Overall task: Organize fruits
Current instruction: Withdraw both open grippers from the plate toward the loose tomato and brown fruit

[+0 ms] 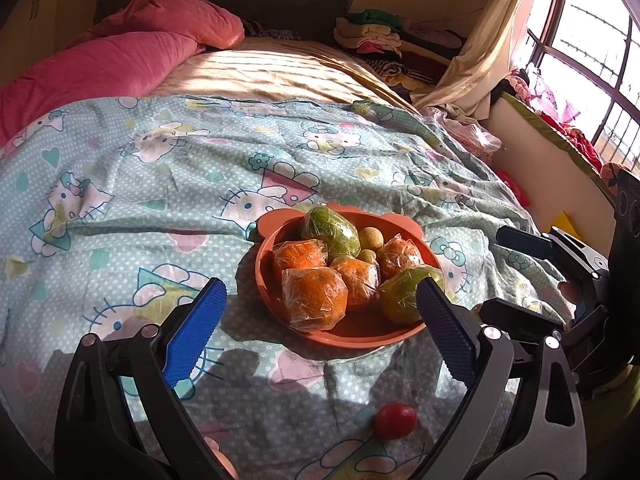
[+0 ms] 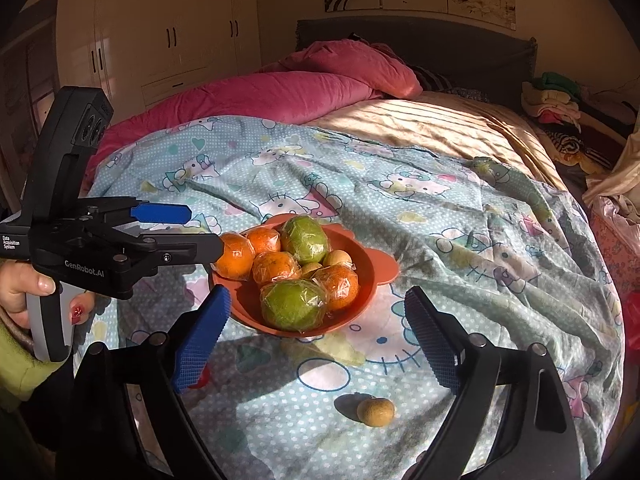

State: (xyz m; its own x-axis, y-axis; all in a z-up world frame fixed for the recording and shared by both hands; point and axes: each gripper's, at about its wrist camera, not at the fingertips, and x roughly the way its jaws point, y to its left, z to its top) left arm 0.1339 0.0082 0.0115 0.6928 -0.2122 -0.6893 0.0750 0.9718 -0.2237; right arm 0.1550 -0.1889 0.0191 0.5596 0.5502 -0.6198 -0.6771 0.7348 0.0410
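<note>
Left gripper (image 1: 320,320): jaws spread wide with nothing between the blue pads; it hangs over the near side of the bowl, and the right wrist view shows it side-on at the bowl's left rim.
Right gripper (image 2: 318,328): jaws likewise wide apart and empty, poised over the near side of the bowl.
Hand (image 2: 24,292): wraps the grey handle of the left gripper, with a green sleeve below it.
Bed sheet (image 1: 140,168): pale blue with white dots and cartoon cats, wrinkled, spread over the bed; everything rests on it.
Pink quilt (image 1: 100,60): bunched at the far side of the bed.
Bowl (image 2: 372,276): orange, with small ear-like tabs on its rim, standing on the sheet.
Green fruits (image 2: 292,304): two, wrapped in clear film, one at the near side of the bowl and one at the far side.
Oranges (image 1: 314,298): four, film-wrapped, crowded in the bowl beside the green ones.
Small tan fruits in the bowl (image 2: 337,258): two, tucked between the larger pieces.
Red fruit (image 1: 395,421): alone on the sheet, outside the bowl, near the left gripper.
Loose tan fruit (image 2: 375,411): alone on the sheet, outside the bowl, near the right gripper.
</note>
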